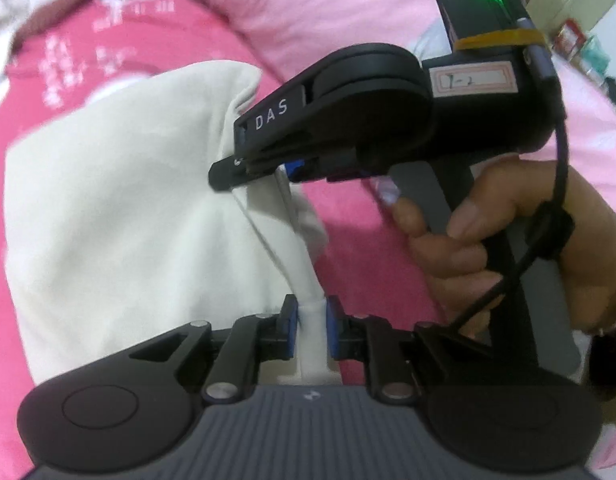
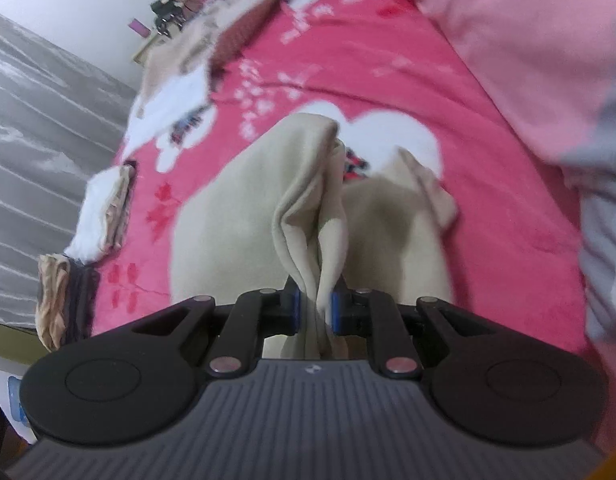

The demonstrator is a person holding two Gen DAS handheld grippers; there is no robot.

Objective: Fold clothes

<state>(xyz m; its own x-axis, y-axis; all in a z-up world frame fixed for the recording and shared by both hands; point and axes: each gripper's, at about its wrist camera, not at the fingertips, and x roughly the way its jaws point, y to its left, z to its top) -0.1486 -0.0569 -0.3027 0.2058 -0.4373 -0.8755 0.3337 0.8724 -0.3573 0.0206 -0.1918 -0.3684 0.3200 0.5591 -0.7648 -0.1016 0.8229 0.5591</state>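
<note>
The cream garment (image 1: 120, 208) is a soft, plain, pale cloth lying crumpled on the pink patterned bed cover (image 1: 88, 64). Most of it spreads flat to the left, while its near right edge is gathered into a narrow bunched strip (image 1: 304, 276) that rises off the bed. In the right wrist view, the same garment (image 2: 228, 216) shows upright folds pulled to a peak (image 2: 316, 184), with a smaller flap (image 2: 428, 188) lying to the right.

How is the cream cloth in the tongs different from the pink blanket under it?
The cream cloth is plain; the pink blanket has white patterns. The cloth is bunched and lifted at one edge, pinched by the left tongs and right tongs; the blanket lies spread flat. The cloth is smaller. Both are soft fabric.
</note>
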